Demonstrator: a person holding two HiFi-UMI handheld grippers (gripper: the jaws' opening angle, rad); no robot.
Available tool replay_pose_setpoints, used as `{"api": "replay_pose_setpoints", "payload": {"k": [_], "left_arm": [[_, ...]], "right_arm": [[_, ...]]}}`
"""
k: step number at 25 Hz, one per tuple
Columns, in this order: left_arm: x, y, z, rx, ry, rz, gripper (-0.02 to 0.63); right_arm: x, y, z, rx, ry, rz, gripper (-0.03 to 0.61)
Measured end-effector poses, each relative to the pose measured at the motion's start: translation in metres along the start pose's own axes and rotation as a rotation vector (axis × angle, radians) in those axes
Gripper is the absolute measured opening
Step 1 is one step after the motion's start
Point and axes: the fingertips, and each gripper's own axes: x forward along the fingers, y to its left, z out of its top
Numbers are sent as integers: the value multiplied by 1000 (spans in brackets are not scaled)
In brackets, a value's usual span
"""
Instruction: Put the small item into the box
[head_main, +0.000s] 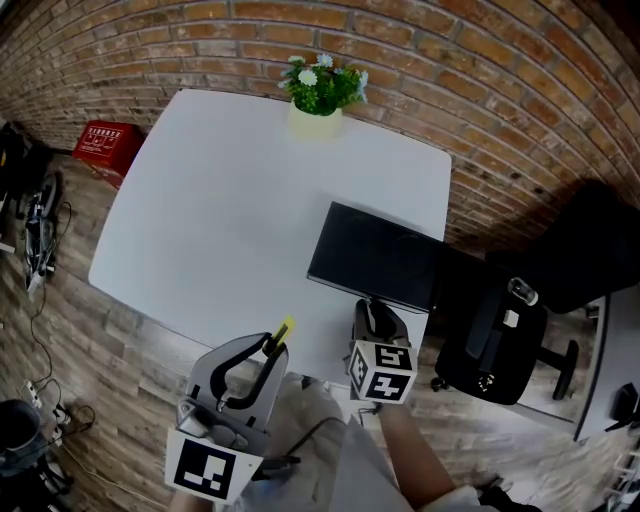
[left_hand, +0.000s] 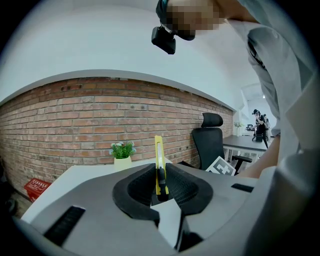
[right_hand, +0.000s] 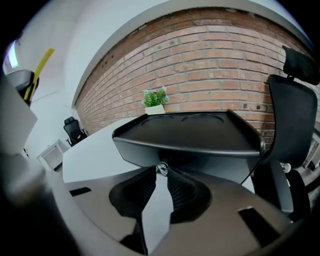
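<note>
A yellow utility knife (head_main: 284, 330) (left_hand: 158, 157) stands upright between the jaws of my left gripper (head_main: 272, 345) (left_hand: 160, 182), which is shut on it above the table's near edge. The black box (head_main: 375, 255) (right_hand: 190, 135) lies closed at the right side of the white table (head_main: 220, 220). My right gripper (head_main: 372, 305) (right_hand: 161, 170) is at the box's near wall, shut on a small silvery piece (right_hand: 161, 168) just under the lid's lip. Whether that piece belongs to the box I cannot tell. The knife (right_hand: 41, 67) also shows at the top left of the right gripper view.
A potted plant (head_main: 320, 95) stands at the table's far edge against the brick wall. A black office chair (head_main: 500, 330) is right of the table, close to the box. A red crate (head_main: 108, 145) sits on the floor at the left.
</note>
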Motion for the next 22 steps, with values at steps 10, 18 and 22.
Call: {"api": "replay_pose_setpoints", "payload": {"k": [10,18,22], "left_arm": [[-2,4,0,6,-1,2,74],[-5,3,-4,-8,-5,1,74],[-8,3,-4,-14,-17,2,74]], "right_arm": [[-3,3,-3,-9,-5,-17,89],[-16,12,-17,-20,-2,-26,89],[-24,18,-25,-25,9,-22,89]]}}
